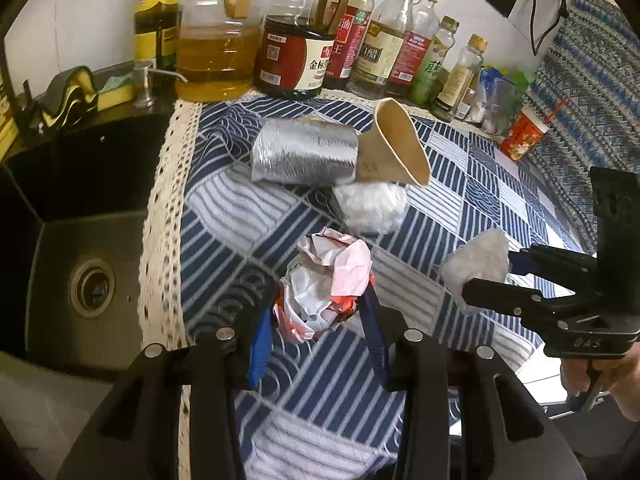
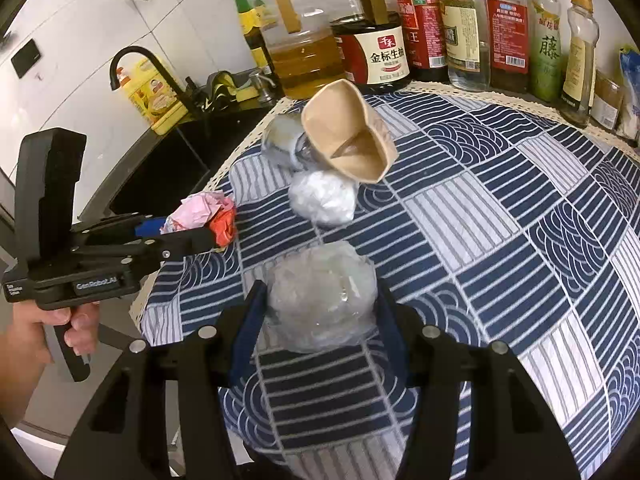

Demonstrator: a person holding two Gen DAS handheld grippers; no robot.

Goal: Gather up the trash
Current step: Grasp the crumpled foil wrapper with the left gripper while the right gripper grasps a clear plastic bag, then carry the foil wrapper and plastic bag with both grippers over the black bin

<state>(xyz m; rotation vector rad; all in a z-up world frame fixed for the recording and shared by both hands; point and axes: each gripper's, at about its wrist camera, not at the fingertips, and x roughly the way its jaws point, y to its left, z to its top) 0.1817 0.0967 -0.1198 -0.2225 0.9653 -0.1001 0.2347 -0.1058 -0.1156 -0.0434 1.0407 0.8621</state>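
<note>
In the left wrist view, the left gripper [image 1: 320, 320] is clamping a crumpled red and white paper ball [image 1: 326, 284] between its blue pads, at six o'clock of the picture; the ball is looking lifted off the patterned cloth [image 1: 460, 184] of the table. At four o'clock the right gripper [image 1: 476, 280] is pinching a clear plastic wad [image 1: 476, 268]. Towards twelve o'clock three pieces of trash are lying on the cloth, close together: one silver foil roll [image 1: 304, 154], one flattened paper cup [image 1: 394, 148] touching it, and one second plastic wad [image 1: 370, 206] just below them. The sink [image 1: 80, 264] is sitting at nine o'clock; a row of bottles [image 1: 372, 40] is standing along the wall.

In the right wrist view, the right gripper [image 2: 320, 312] is closing on the same clear plastic wad [image 2: 322, 300] at six o'clock; the left gripper [image 2: 208, 232] is holding the paper ball [image 2: 206, 216] at nine o'clock. The cup [image 2: 348, 136], the foil roll [image 2: 280, 140] and the other wad [image 2: 324, 196] are waiting at twelve o'clock.

I am judging that the step in hand is carrying away two pieces, one in each gripper; no bin is showing, so the next move is asking to find it, keeping both grips firm because both pieces are light and springy. So I am counting five pieces of trash: two held, three left.
</note>
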